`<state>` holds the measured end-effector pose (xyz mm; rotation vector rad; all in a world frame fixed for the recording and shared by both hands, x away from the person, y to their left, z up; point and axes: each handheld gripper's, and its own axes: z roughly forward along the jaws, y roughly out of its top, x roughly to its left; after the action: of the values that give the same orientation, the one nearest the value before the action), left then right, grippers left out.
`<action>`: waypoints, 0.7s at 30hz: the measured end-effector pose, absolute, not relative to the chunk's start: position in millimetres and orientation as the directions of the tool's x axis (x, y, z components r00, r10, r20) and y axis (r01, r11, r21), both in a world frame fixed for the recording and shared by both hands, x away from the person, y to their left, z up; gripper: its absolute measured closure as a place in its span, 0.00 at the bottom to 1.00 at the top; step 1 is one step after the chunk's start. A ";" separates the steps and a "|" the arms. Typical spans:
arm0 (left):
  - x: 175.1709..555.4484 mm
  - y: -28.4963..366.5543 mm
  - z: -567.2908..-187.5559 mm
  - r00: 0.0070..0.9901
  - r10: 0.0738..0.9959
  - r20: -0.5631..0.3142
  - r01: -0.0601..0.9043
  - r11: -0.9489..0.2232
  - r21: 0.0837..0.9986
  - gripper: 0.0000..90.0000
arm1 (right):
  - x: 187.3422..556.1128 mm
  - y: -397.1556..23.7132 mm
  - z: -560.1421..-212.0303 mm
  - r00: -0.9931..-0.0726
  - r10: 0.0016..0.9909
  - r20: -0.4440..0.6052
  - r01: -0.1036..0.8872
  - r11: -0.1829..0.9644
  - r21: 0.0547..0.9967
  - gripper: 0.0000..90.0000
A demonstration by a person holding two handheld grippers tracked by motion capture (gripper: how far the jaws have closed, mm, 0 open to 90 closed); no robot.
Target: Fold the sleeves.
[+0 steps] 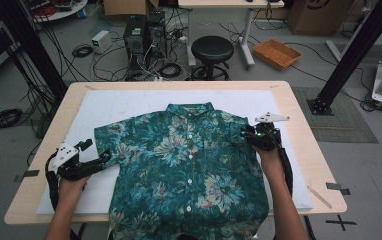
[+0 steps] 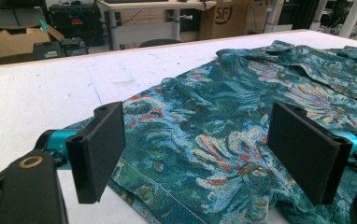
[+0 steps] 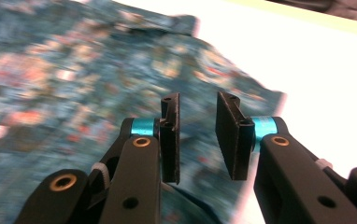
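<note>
Left gripper [image 2: 200,154] gapes wide, empty, poised over the floral shirt's [image 1: 184,165] left sleeve hem [image 2: 144,186]; right gripper [image 3: 197,135] stands slightly parted, holding nothing, above the opposite sleeve. Shirt lies flat, collar away.

Grey floor strewn with black cables [image 1: 86,51]; a black round stool [image 1: 212,50] stands top centre, computer towers [image 1: 145,34] upper left, an orange tray [image 1: 277,53] upper right.

Teal shirt [image 1: 184,165] with pale floral print; white mat [image 1: 119,107]; light wood table [image 1: 54,120]; black jaws.
</note>
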<state>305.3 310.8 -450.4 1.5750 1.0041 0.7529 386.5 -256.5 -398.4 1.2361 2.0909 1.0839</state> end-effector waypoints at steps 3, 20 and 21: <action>305.4 310.4 -450.5 0.444 0.896 -0.032 0.217 -0.073 0.973 0.22 | 384.5 -264.9 -397.8 -0.410 0.911 -0.048 0.507 0.271 0.818 0.79; 305.2 309.7 -450.5 0.446 0.895 -0.030 0.218 -0.076 0.973 0.22 | 387.6 -246.8 -410.9 -0.593 0.800 0.092 0.555 0.323 0.767 0.74; 305.5 309.8 -450.4 0.446 0.895 -0.029 0.220 -0.078 0.972 0.22 | 388.6 -248.2 -412.0 -0.562 0.825 0.059 0.572 0.337 0.748 0.76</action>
<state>305.5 309.8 -450.4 1.5795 1.0030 0.7542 388.6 -248.2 -412.0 1.2414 2.2752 1.0685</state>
